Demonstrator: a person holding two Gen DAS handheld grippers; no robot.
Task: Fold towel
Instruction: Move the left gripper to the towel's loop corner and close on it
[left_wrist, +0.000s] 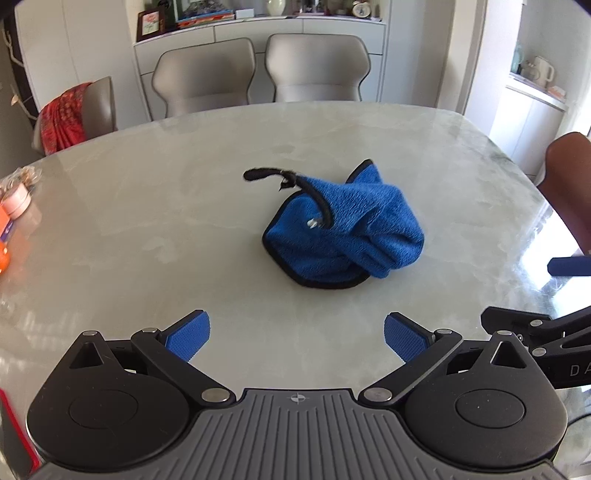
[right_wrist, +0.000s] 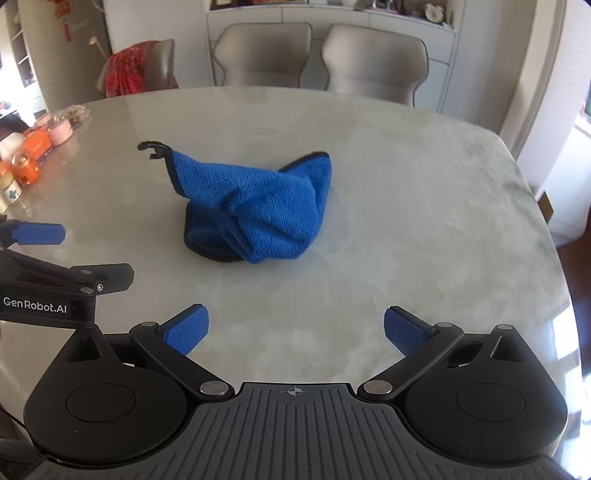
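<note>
The left gripper (left_wrist: 297, 338) is seen with its blue-padded fingers (left_wrist: 188, 339) spread wide, and nothing is held or touched by them; they hover over bare worktop (left_wrist: 147, 221). The right gripper (right_wrist: 295, 332) is likewise spread wide, its fingers (right_wrist: 404, 332) empty and clear of the cloth. Each gripper is caught at the edge of the other's view, so the two are set side by side near the front edge of the worktop.

The towel (left_wrist: 343, 225), blue with black edging, is found crumpled in a heap near the middle of the worktop, ahead of both grippers and well apart from them. A black hanging loop (left_wrist: 266, 173) is raised from its far left corner.

The worktop is a pale, glossy, marbled surface with a rounded outline. Small jars and orange packets (right_wrist: 33, 147) are gathered at its left edge; what they contain cannot be made out. Two grey upholstered chairs (left_wrist: 258, 70) are drawn up at the far side, and a red patterned cloth (left_wrist: 64, 118) is draped over a third chair on the left. White cabinets (left_wrist: 258, 33) with framed pictures and ornaments on top are seen behind.
</note>
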